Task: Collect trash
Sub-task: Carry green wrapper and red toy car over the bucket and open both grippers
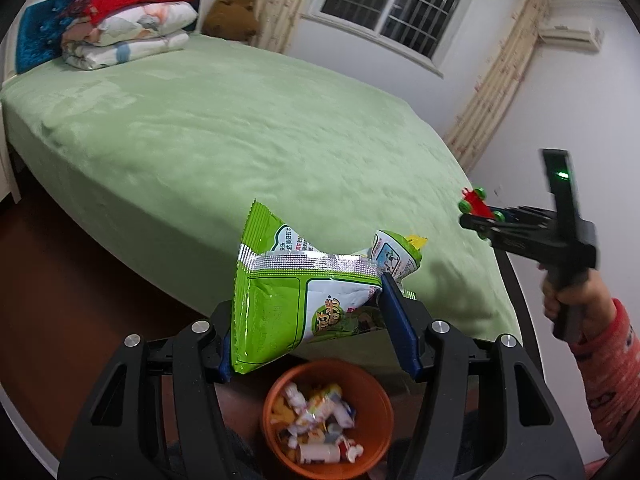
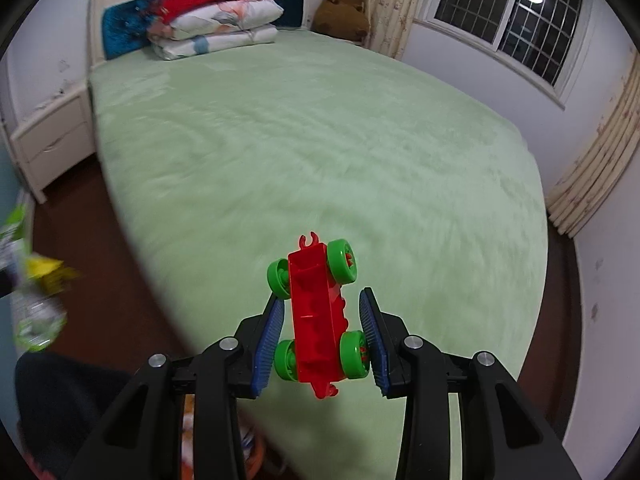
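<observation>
A: We begin with the largest item. The bed (image 1: 248, 132) fills both views under a green cover, with folded bedding (image 1: 120, 36) stacked at the headboard and a brown plush bear (image 1: 234, 10) in the corner beside the curtain.

B: Agreed. Next we record the orange bin (image 1: 326, 420) on the dark floor at the foot of the bed. It already holds crumpled wrappers and small containers.

A: We note the green snack bag (image 1: 288, 300) raised above the bin. The left gripper (image 1: 316, 320) has its blue pads closed on the bag's lower part, one at each side; a second crumpled wrapper (image 1: 396, 252) shows behind the right pad, and we cannot tell whether it is gripped too.

B: Smallest, we log the red toy car (image 2: 320, 316) with green wheels. The right gripper (image 2: 322, 336) carries it above the bed, jaws narrow, pads against the wheels. A hand (image 1: 568, 292) in a red patterned sleeve holds that gripper's handle.
</observation>
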`<action>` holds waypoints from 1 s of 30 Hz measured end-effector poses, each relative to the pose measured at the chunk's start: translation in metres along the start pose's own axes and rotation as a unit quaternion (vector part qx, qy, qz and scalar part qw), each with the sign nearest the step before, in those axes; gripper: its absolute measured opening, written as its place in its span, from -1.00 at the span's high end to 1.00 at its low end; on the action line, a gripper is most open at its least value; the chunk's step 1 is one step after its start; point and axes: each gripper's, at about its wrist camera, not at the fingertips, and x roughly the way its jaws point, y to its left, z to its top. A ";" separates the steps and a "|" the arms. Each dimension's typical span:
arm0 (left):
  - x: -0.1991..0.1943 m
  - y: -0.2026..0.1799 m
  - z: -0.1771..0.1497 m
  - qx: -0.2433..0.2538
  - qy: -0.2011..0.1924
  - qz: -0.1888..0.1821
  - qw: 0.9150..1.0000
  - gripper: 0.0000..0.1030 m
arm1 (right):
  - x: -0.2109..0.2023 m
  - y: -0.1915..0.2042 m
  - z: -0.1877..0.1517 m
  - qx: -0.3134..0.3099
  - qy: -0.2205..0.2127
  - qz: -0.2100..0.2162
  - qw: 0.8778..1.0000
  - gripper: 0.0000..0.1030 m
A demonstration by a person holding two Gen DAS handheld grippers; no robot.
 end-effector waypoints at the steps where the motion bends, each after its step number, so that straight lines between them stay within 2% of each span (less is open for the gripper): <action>1: 0.000 -0.003 -0.004 0.004 0.005 -0.001 1.000 -0.12 | -0.007 0.003 -0.010 0.002 0.001 0.006 1.000 0.24; 8: 0.011 -0.018 -0.045 0.020 0.052 -0.008 0.998 -0.12 | -0.035 0.028 -0.086 0.020 0.021 0.054 0.998 0.24; 14: 0.051 -0.014 -0.091 0.011 0.133 -0.005 0.991 -0.12 | -0.013 0.051 -0.142 0.045 0.082 0.085 0.992 0.24; 22: 0.130 -0.008 -0.150 -0.006 0.250 0.028 0.968 -0.12 | 0.049 0.082 -0.187 0.046 0.184 0.106 0.976 0.24; 30: 0.180 -0.014 -0.188 0.005 0.316 0.062 0.947 -0.12 | 0.109 0.097 -0.210 0.051 0.254 0.100 0.961 0.24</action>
